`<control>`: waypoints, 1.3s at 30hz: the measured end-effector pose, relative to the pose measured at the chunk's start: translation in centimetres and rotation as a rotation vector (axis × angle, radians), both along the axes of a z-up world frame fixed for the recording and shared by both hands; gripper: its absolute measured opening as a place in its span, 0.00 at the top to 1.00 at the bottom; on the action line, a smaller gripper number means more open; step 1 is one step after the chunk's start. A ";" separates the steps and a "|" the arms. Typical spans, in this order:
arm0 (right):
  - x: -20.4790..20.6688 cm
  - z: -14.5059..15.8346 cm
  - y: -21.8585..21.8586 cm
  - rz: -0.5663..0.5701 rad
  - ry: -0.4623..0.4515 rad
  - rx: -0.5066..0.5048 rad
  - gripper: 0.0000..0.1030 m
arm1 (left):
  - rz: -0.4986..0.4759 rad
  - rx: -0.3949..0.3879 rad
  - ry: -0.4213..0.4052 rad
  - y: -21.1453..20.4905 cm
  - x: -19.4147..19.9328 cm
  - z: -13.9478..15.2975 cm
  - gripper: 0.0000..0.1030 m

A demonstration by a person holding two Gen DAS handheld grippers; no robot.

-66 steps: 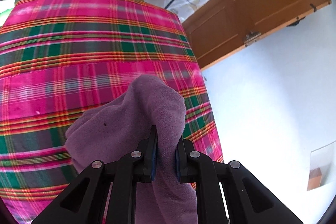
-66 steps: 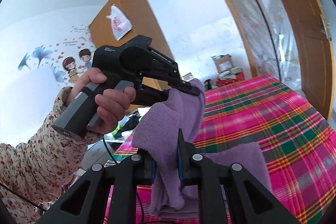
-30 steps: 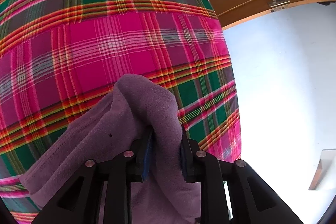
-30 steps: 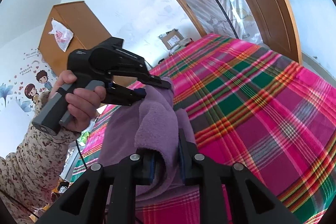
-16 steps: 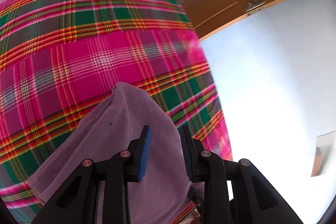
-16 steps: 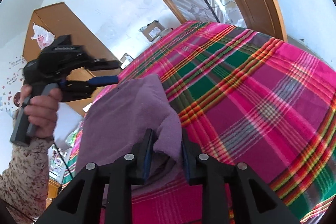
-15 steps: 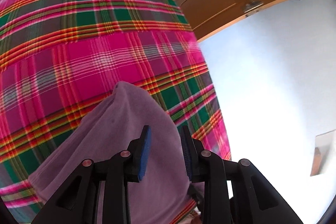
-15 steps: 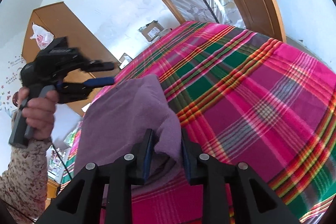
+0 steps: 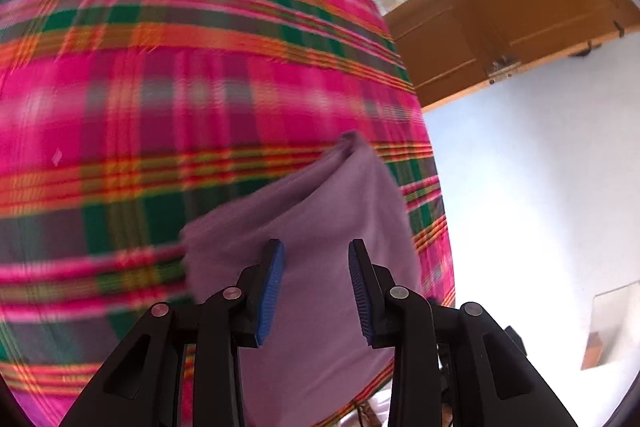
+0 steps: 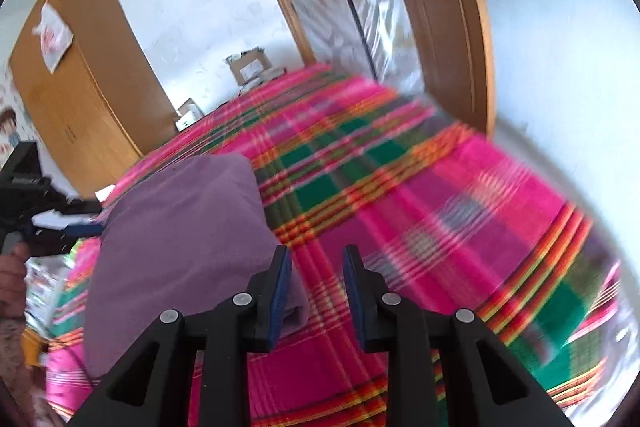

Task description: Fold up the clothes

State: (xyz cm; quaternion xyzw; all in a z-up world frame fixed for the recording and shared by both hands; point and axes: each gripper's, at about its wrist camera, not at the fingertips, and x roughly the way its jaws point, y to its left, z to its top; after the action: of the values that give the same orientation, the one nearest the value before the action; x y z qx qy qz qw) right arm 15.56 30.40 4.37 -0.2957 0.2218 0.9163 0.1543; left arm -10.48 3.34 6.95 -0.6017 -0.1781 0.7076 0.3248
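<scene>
My left gripper [image 9: 316,287] is opening, my right gripper [image 10: 316,291] gapes empty; purple cloth [image 10: 176,239] lies folded, seemingly done, though blurred.

No text, label, brand or number can be read in either view. Far left of the right gripper [image 10: 316,287], the body of the left gripper [image 10: 24,183] carries a small pale marking, too blurred to make out. Up and to the left, a white plastic bag [image 10: 52,37] hanging on the wooden wardrobe [image 10: 80,87] bears red print that motion blur leaves illegible. Ahead of it, beyond the plaid bedspread [image 10: 400,211], a cardboard box [image 10: 250,65] has a pale label, too small to read.
</scene>
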 end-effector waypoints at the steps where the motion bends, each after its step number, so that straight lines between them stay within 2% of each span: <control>1: 0.0 0.5 -0.4 0.007 0.012 0.020 0.73 | 0.012 0.006 -0.011 -0.8 0.4 -0.5 0.67; 5: -1.1 1.4 -2.5 0.117 0.054 0.044 0.72 | 0.054 0.030 -0.056 -3.9 1.7 -2.2 0.66; 7: -1.8 1.3 -3.8 0.166 0.043 0.059 0.71 | 0.066 0.049 -0.083 -5.1 2.4 -3.0 0.66; 10: -2.8 0.5 -5.3 0.197 -0.007 0.076 0.71 | 0.068 0.079 -0.090 -6.0 3.5 -3.6 0.66; 15: -1.8 -1.0 -6.4 0.193 -0.104 0.155 0.65 | 0.027 0.097 -0.101 -6.3 5.0 -4.7 0.66; 20: -1.4 -0.6 -6.9 0.197 -0.125 0.188 0.65 | 0.068 0.132 -0.064 -7.9 4.0 -4.7 0.66; 23: -1.5 0.5 -7.5 0.245 -0.093 0.181 0.65 | 0.130 0.171 -0.054 -9.2 2.3 -4.5 0.66; 27: -2.4 1.5 -9.2 0.327 -0.060 0.154 0.65 | 0.155 0.168 0.044 -9.3 -0.3 -3.1 0.66; 30: -3.0 1.9 -10.3 0.379 -0.044 0.127 0.65 | 0.085 0.133 0.122 -7.9 -2.1 -2.4 0.66; 35: -3.2 1.7 -10.5 0.396 -0.060 0.115 0.65 | -0.163 0.059 0.289 -5.4 -2.7 -2.3 0.66; 39: -3.8 1.6 -10.5 0.407 -0.086 0.097 0.65 | -0.296 0.024 0.419 -4.2 -2.6 -2.8 0.66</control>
State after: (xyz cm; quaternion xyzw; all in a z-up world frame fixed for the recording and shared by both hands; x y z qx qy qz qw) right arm 11.79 19.94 5.95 -0.3653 0.1063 0.9247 -0.0106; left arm -13.03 -0.85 4.19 -0.4576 -0.0253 0.7594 0.4618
